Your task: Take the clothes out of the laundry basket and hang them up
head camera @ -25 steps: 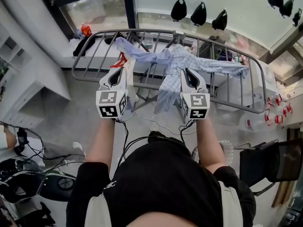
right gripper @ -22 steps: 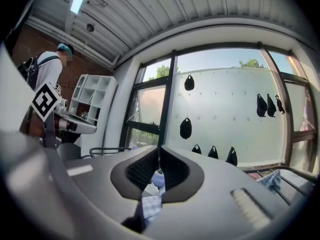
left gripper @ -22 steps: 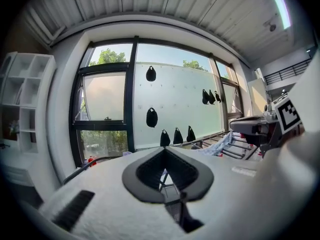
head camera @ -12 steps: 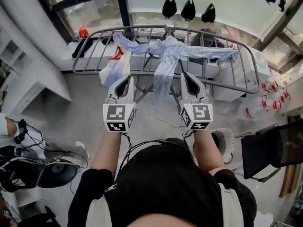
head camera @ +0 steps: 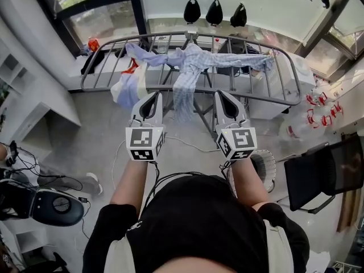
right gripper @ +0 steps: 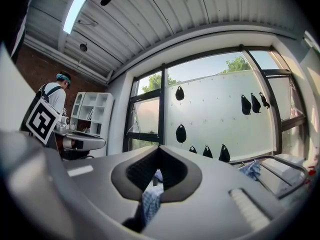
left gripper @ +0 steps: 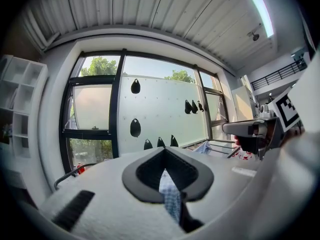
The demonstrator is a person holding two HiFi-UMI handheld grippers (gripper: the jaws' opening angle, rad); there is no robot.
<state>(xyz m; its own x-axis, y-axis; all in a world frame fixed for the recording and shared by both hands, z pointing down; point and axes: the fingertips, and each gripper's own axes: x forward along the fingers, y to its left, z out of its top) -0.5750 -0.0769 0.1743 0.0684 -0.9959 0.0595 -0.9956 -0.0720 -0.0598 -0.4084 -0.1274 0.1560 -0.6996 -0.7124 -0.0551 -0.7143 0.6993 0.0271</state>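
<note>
Left tool [head camera: 152,97] and right tool [head camera: 220,95] are both closed and level, side by side, gripping nothing. Blue checked cloth shows through each jaw slit. Just beyond, the checked shirt [head camera: 190,58] lies draped over the drying rack [head camera: 153,35], with a pale garment [head camera: 125,87] hanging beside it.

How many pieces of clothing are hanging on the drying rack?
2. A blue checked shirt lies spread across the middle of the drying rack; a white and blue garment hangs at its left. A dark item at its far left may be another.
</note>
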